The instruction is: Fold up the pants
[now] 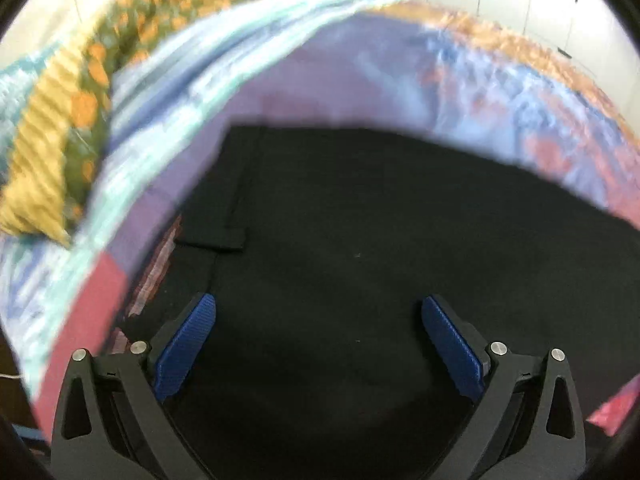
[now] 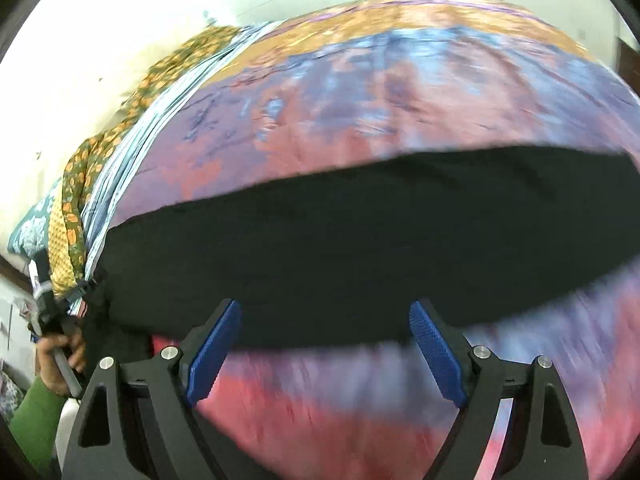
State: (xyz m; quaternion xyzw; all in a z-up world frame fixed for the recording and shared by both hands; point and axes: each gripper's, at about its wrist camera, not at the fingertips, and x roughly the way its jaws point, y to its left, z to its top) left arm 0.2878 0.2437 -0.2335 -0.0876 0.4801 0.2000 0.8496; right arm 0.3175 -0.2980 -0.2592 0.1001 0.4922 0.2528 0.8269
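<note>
Black pants point(image 2: 340, 248) lie spread flat across a bed covered by a mottled purple, blue and pink sheet point(image 2: 400, 112); the left gripper point(image 1: 318, 320) hangs over the dark cloth with its blue pads wide apart and nothing between them; the right gripper point(image 2: 325, 332) stands just as wide at the near hem, empty, the fabric's edge lying under its fingertips; a pale blue striped cloth point(image 1: 192, 80) and an orange-and-green patterned blanket point(image 1: 80, 100) are bunched along the bed's far left side, beside a white wall point(image 2: 120, 40); at the right view's lower left a hand point(image 2: 56, 360) in a green sleeve point(image 2: 36, 420) grips a handle; motion blur smears the bedding; no writing is legible.
</note>
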